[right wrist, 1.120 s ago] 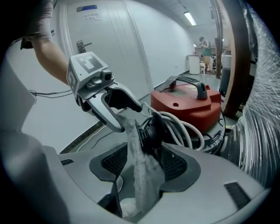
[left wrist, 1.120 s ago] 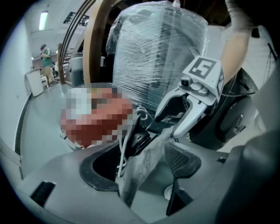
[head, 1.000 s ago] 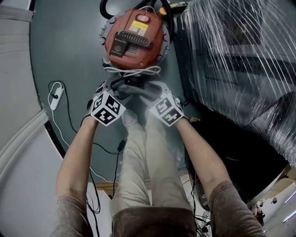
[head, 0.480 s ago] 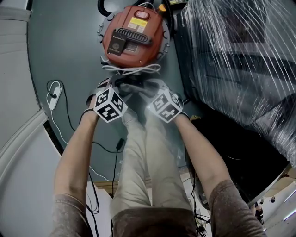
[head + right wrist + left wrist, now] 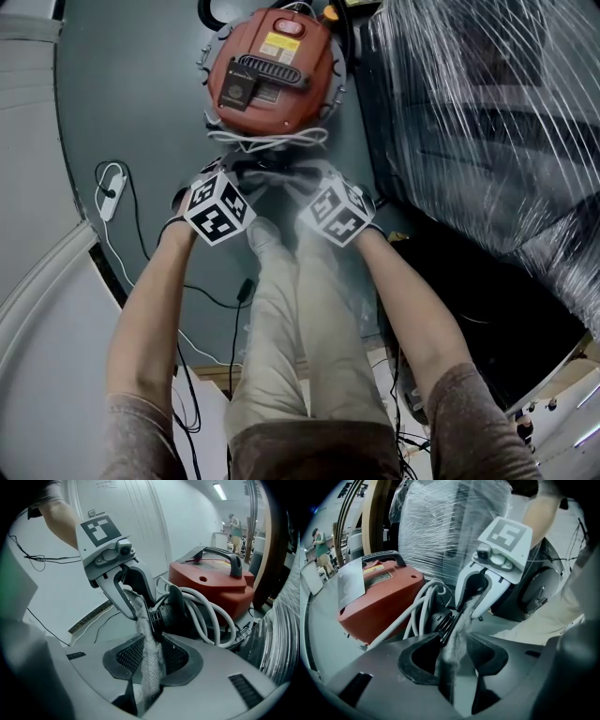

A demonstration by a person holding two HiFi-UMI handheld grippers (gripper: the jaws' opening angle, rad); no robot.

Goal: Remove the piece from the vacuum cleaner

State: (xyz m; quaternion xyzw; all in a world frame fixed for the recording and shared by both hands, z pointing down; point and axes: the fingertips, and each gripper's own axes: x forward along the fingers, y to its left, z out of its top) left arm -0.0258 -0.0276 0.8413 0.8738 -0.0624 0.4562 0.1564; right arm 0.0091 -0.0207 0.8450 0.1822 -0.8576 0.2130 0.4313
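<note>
Your left tongs [image 5: 451, 648] and right tongs [image 5: 152, 651] have just been closing and now each pinch the fuzzy grey woven strip [image 5: 149, 667], stretched beside the black ribbed collar [image 5: 162, 616] at the glossy red vacuum [image 5: 272, 70] front.

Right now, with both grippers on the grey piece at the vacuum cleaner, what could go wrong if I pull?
1. The left gripper and right gripper have just been closing on the thin grey piece between their jaws. It looks soft, so uneven pulling may tear it or let it slip.
2. The white cable loops beside it and might snag.
3. The red vacuum cleaner sits on the floor and could be dragged.
</note>
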